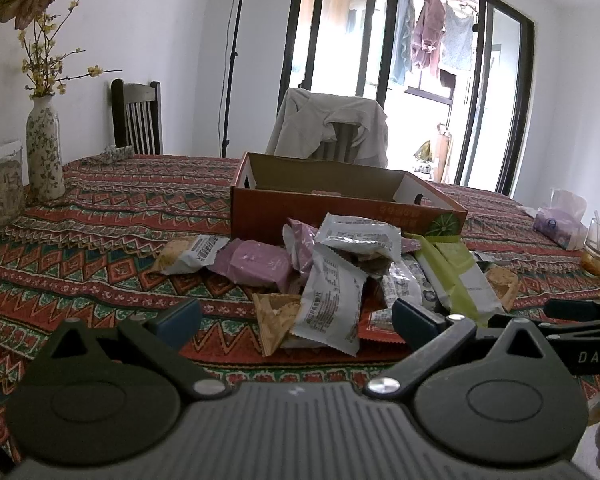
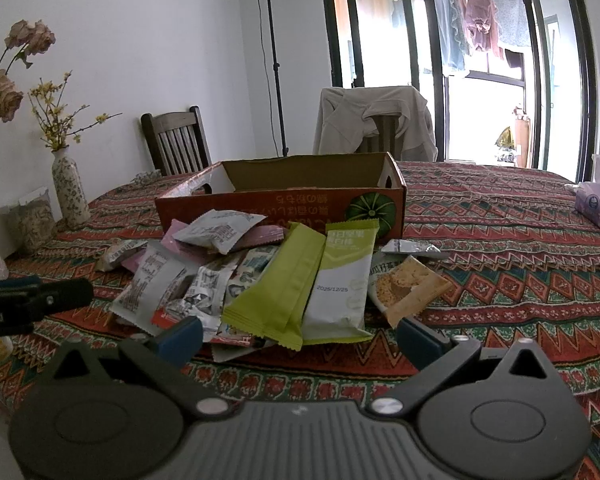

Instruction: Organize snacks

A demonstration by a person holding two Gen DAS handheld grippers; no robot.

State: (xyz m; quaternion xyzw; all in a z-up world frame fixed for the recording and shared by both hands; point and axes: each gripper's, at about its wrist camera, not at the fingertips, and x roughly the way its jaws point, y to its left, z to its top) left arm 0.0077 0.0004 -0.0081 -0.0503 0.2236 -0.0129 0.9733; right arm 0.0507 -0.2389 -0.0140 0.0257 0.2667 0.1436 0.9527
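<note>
Two tools are hovering low over the near edge of the patterned surface (image 2: 500,216), both with fingers spread wide and holding nothing. The left tool (image 1: 296,320) is facing a heap of snack packets (image 1: 332,272) lying just beyond its fingertips, a white packet (image 1: 332,304) sitting between them. The right tool (image 2: 300,334) is pointing at the same heap from the right, with two green packets (image 2: 300,280) lying nearest, between its fingers. Just behind the heap, an open orange cardboard box (image 2: 280,200) is resting on the surface. Farther off, a floral vase (image 1: 44,152) is standing at the far left, and a chair draped with a beige garment (image 2: 376,124) is waiting behind the box.
</note>
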